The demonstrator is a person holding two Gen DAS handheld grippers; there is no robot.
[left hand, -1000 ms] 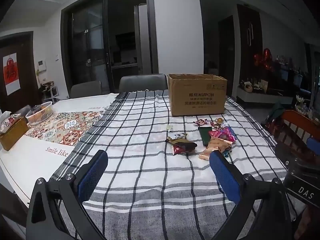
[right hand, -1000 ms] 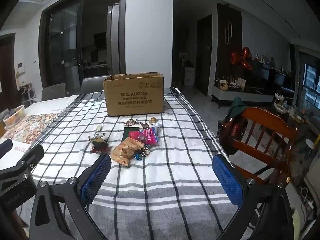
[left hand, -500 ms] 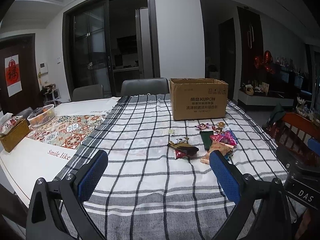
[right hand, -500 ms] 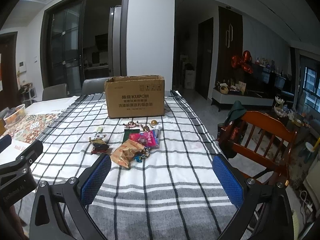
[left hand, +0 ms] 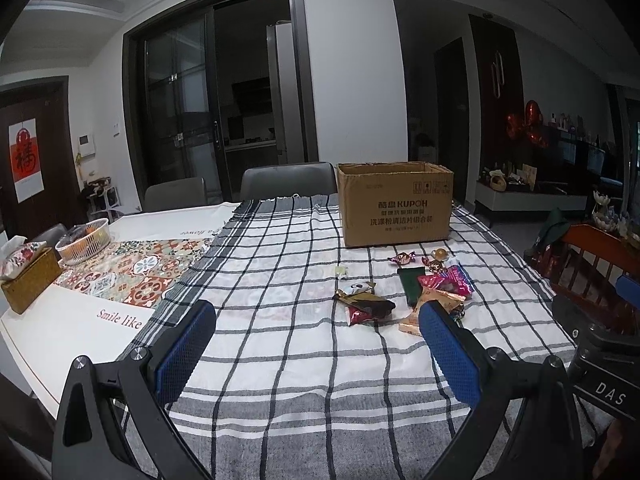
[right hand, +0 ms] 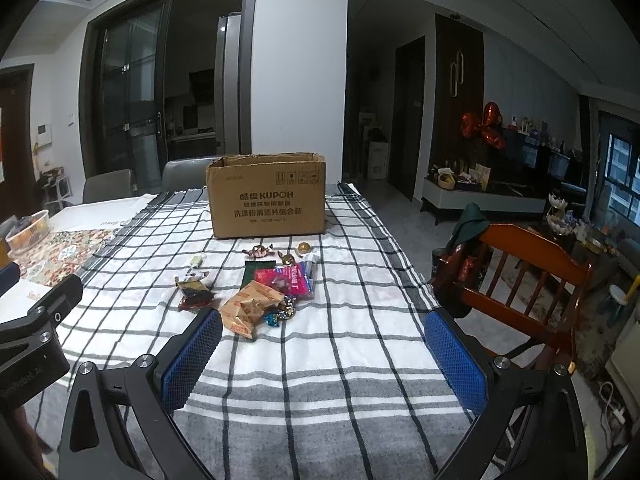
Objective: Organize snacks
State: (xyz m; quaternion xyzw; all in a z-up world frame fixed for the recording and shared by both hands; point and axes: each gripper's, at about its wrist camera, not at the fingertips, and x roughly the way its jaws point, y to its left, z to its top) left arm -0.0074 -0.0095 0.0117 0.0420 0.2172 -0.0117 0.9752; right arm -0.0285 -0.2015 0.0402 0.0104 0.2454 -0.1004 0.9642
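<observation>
A pile of wrapped snacks [left hand: 424, 292] lies on the checked tablecloth [left hand: 280, 320], also in the right wrist view [right hand: 264, 292]. An open cardboard box [left hand: 396, 204] stands behind the pile, also in the right wrist view [right hand: 266, 200]. My left gripper [left hand: 320, 344] is open and empty, held above the cloth, near and left of the snacks. My right gripper [right hand: 324, 356] is open and empty, nearer than the pile and slightly right of it.
A white basket [left hand: 82, 240] and a tissue box [left hand: 24, 276] sit on the patterned runner at the left. A wooden chair [right hand: 516, 276] stands at the table's right edge. Grey chairs [left hand: 288, 180] stand behind the table.
Both views have tilted upward a little, so the table sits lower in frame. Both grippers stay open. Nothing on the table has moved.
</observation>
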